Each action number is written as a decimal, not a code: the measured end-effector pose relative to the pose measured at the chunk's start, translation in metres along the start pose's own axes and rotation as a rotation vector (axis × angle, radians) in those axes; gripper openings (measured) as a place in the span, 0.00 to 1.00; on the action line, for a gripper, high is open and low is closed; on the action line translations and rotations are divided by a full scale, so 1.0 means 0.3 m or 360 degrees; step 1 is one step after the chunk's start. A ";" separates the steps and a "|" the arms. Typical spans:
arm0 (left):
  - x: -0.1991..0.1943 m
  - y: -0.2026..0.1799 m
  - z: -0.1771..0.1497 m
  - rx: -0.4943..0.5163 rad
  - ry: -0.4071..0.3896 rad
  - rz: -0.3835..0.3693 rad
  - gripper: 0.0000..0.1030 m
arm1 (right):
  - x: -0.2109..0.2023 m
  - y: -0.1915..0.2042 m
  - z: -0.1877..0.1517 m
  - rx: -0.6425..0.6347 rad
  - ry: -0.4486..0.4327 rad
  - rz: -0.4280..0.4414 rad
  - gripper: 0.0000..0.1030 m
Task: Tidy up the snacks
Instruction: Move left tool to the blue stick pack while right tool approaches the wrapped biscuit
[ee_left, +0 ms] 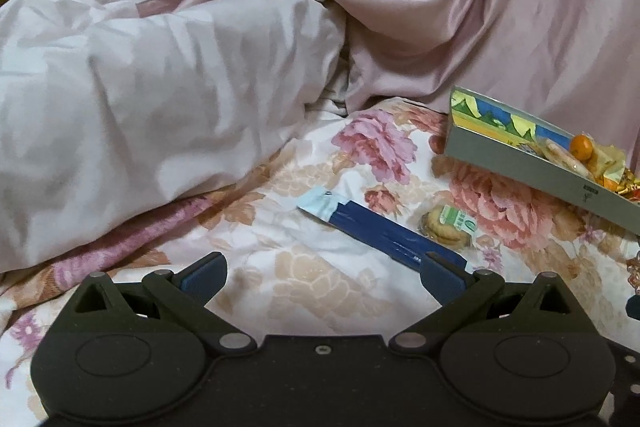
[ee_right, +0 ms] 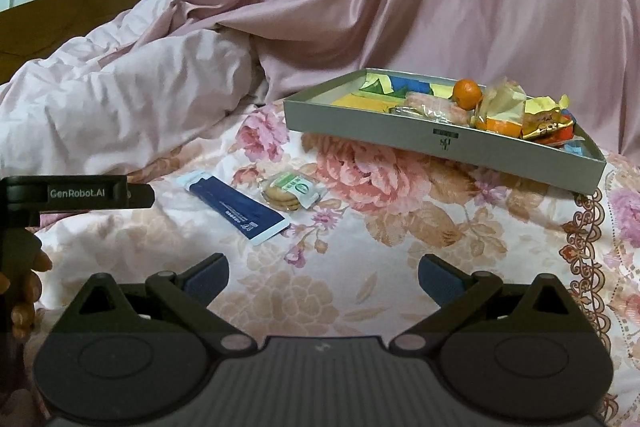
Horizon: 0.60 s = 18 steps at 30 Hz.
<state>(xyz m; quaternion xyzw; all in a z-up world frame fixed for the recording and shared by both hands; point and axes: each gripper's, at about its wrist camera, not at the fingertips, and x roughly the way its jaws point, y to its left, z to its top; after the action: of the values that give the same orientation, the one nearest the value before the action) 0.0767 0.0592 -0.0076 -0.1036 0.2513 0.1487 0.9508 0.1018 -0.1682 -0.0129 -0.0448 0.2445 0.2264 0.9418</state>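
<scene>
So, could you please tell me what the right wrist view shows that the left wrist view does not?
Only the right wrist view shows the whole shallow grey cardboard tray, the yellow-wrapped snacks in it, and the left gripper's black body at its left edge. Only the left wrist view shows its own open left gripper. Both show the long dark blue packet, the clear-wrapped round biscuits, the small orange fruit and the floral bedsheet.
</scene>
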 end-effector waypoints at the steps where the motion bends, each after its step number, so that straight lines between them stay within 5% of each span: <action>1: 0.007 -0.006 0.000 0.0005 -0.0001 -0.0008 0.99 | 0.007 0.000 0.002 0.0001 0.0005 0.0000 1.00; 9: 0.069 -0.044 0.003 0.0023 0.0012 -0.0058 0.99 | 0.052 -0.006 0.010 0.0009 0.0041 -0.0008 1.00; 18: 0.170 -0.058 0.045 -0.0129 0.0084 -0.0115 0.99 | 0.084 0.001 0.008 -0.0044 0.0072 -0.0038 1.00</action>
<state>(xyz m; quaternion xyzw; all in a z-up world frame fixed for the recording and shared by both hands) 0.1309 0.0585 -0.0198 -0.1549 0.2662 0.1214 0.9436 0.1223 -0.1573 -0.0227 -0.0659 0.2620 0.2174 0.9379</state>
